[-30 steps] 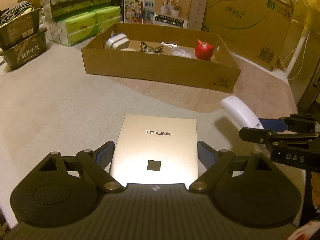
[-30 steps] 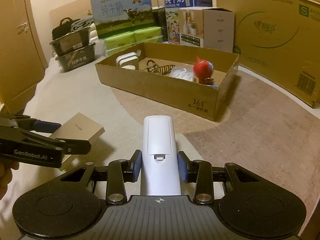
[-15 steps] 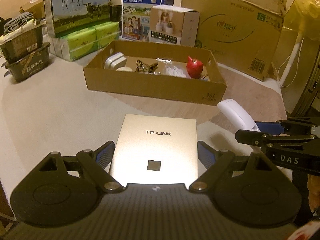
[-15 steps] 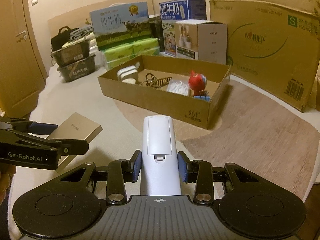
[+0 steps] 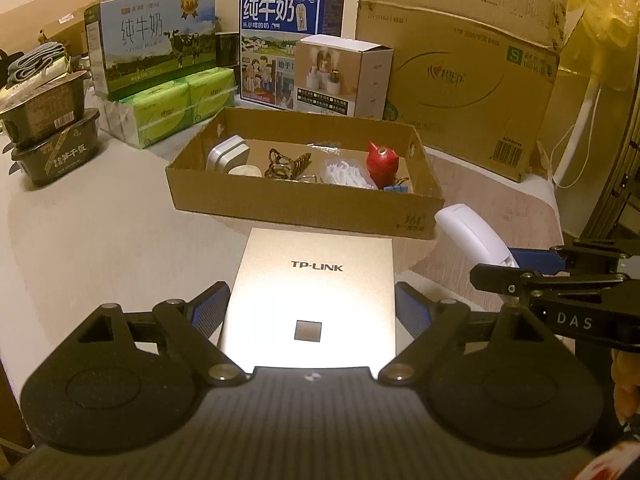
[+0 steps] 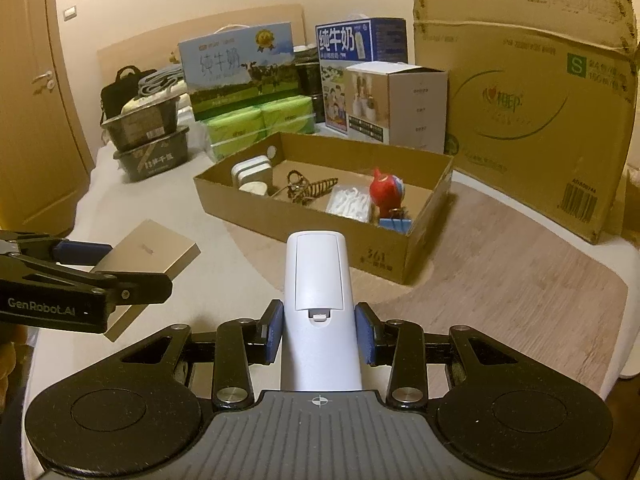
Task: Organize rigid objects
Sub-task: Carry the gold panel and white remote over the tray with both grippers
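Observation:
A flat gold TP-LINK box (image 5: 316, 280) is held off the surface, with my left gripper (image 5: 312, 304) shut on its two sides. The right wrist view shows the same gold box (image 6: 152, 252) hanging at the left in the left gripper (image 6: 100, 264). My right gripper (image 6: 320, 332) is shut on a white remote (image 6: 316, 280), which points forward, back side up. In the left wrist view the remote (image 5: 468, 232) and right gripper (image 5: 532, 268) sit at the right. Ahead of both lies an open cardboard tray (image 5: 280, 204) holding a red toy (image 5: 382, 162), a white charger (image 5: 226, 154) and a hair claw (image 5: 286, 162).
Milk cartons (image 5: 156, 60), green tissue packs (image 5: 176, 108), a small white carton (image 5: 340, 76) and a big cardboard box (image 5: 472, 80) stand behind the tray. Black food tubs (image 5: 48, 136) are stacked at the left. A wooden door (image 6: 40, 100) is at the far left.
Both grippers have risen with their loads still held. The cardboard tray and the boxes behind it now show lower and more fully in both views.

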